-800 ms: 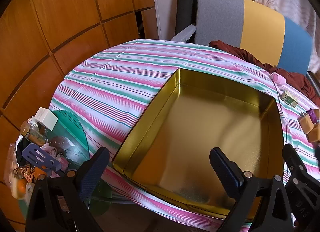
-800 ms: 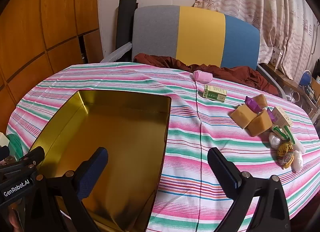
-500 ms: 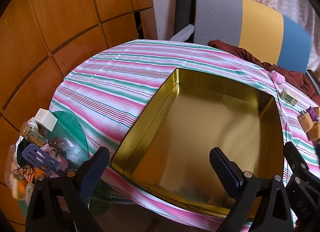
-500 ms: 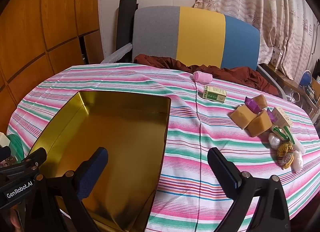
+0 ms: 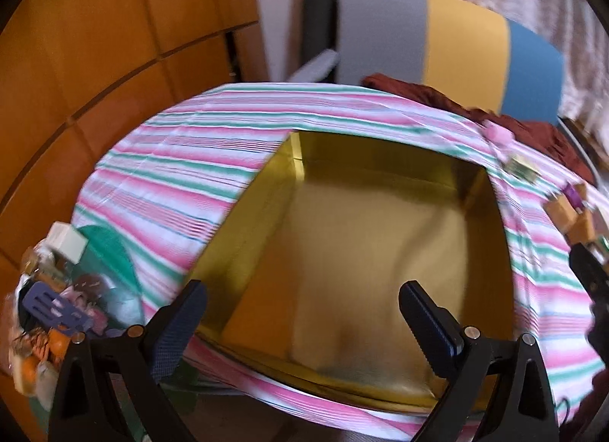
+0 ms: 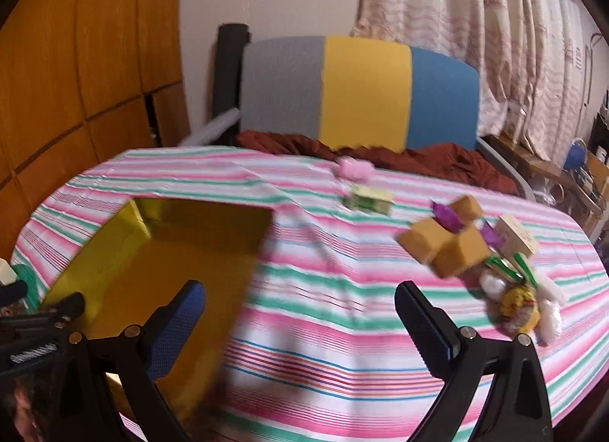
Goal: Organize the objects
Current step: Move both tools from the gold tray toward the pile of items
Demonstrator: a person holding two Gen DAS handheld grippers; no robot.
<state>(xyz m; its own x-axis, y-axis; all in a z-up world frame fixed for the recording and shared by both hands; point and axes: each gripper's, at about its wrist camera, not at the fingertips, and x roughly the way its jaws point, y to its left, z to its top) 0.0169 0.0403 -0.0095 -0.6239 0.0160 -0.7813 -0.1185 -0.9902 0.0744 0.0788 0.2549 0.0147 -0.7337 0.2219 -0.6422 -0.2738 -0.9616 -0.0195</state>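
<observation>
A shallow gold tin tray (image 5: 380, 171) (image 6: 114, 228) lies empty on the striped tablecloth. My left gripper (image 5: 300, 312) hovers open over the tray's near edge, nothing between its fingers. My right gripper (image 6: 298, 312) hangs open above the cloth just right of the tray, also holding nothing. To the right lie loose items: a pink roll (image 6: 356, 168), a green and yellow box (image 6: 371, 199), tan blocks (image 6: 445, 244) with purple wrappers, a cream box (image 6: 515, 238), and a heap of white and yellow packets (image 6: 521, 301). Both views are blurred by motion.
A chair (image 6: 361, 91) with grey, yellow and blue back stands behind the table, dark red cloth (image 6: 437, 160) on its seat. Clutter with a green lid (image 5: 106, 251) sits beside the table at the left. Wooden panels stand at left, curtains at right.
Both grippers have tilted upward and pulled back a little, so the tray and items sit lower in each view. The jaws stay wide and nothing was picked up.
</observation>
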